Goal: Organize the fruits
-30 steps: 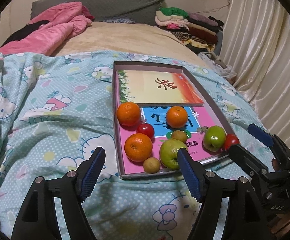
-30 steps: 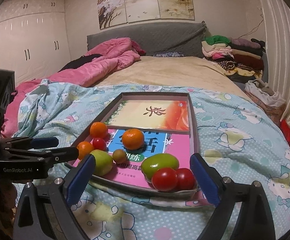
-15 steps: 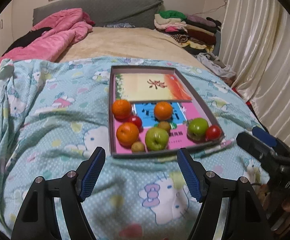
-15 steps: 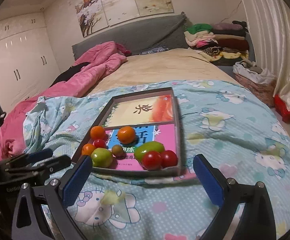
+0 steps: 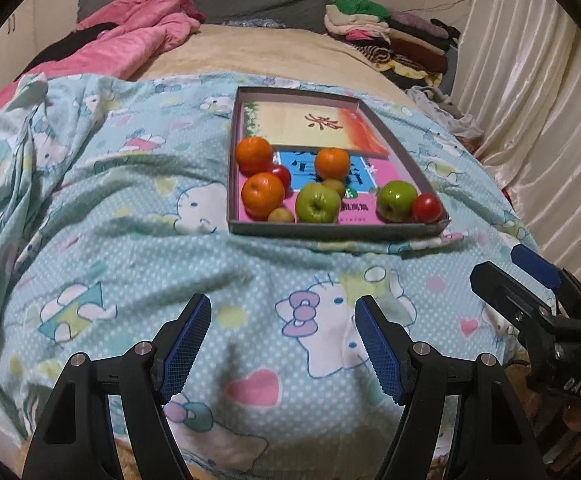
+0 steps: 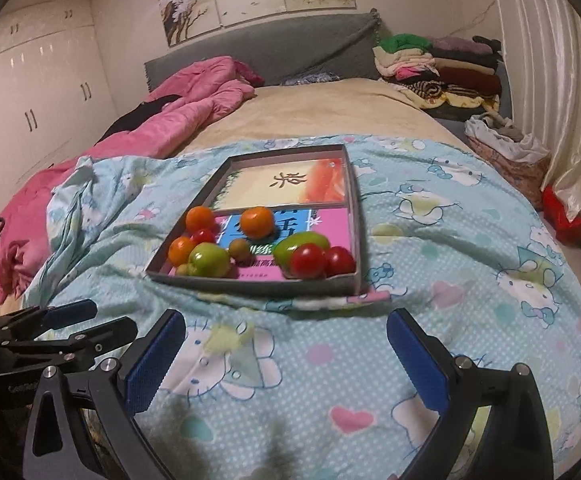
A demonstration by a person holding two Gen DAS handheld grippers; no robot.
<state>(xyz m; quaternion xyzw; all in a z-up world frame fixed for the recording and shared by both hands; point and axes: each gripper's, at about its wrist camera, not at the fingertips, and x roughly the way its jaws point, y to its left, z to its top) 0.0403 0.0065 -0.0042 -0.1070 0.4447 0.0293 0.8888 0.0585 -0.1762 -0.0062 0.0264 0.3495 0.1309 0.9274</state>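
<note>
— Bedroom, then: what lies under the grippers?

— Blue cartoon-print bedsheet point(image 5: 138, 248). The left gripper point(image 5: 282, 340) has its blue pads point(image 5: 188, 340) spread well apart with nothing between them, only sheet below. The right gripper point(image 6: 286, 360) is also wide apart and empty.

— Where are both, measured from the tray?

— Both hover short of the grey tray point(image 5: 330, 230), at its near edge, clear of it. The left gripper's view shows the right one off to the tray's near right.

— And the fruit?

— All inside the tray's near half, on a pink and blue booklet point(image 5: 382, 172). Three oranges point(image 5: 263, 194) cluster at the left side, a green apple point(image 5: 317, 202) sits mid-front, another green apple point(image 5: 396, 200) touches a red tomato point(image 5: 426, 207) in the near right corner. A yellow and orange booklet point(image 5: 314, 126) fills the far half.

— Beyond the tray?

— Pink quilt point(image 6: 194, 100), folded clothes point(image 6: 434, 64), grey headboard point(image 6: 290, 48).
</note>
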